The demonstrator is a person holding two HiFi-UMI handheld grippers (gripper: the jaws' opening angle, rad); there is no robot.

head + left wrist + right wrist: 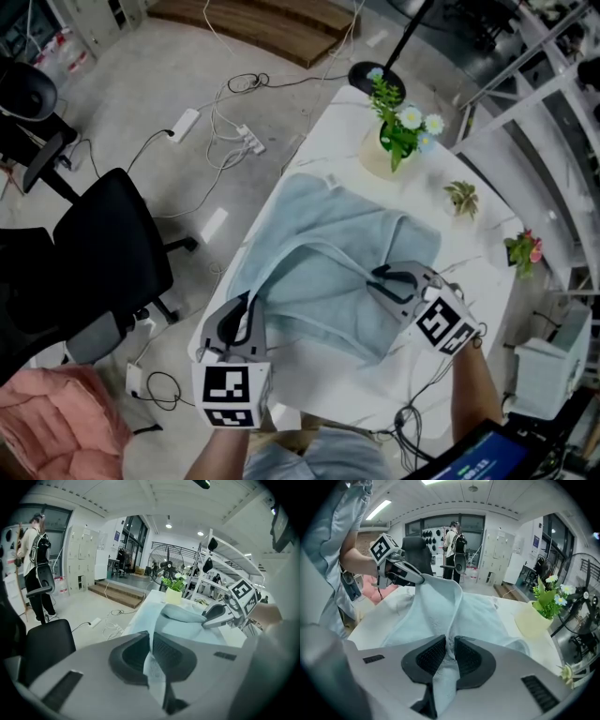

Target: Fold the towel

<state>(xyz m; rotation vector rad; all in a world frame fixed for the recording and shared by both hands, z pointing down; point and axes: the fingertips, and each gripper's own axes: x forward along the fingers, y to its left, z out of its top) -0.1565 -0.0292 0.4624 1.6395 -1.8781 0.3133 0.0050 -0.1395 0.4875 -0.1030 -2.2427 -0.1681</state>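
L gripper nearest, jaws clamped on the towel at its near-left corner, R gripper nipped onto the near-right edge w/ cloth btwn pads, both holding that hem up off the white table, prob. to fold it over the far half.

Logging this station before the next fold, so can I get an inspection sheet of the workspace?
Surface: white table, partly covered by cloth.
Job's things: light blue towel, spread out, near edge lifted.
Clutter: potted flowers and small plants at the far side.
Grippers: left gripper and right gripper each shut on the towel.
Cables: loose cables and power strip on the floor.
Surroundings: black office chair; person standing in the background.
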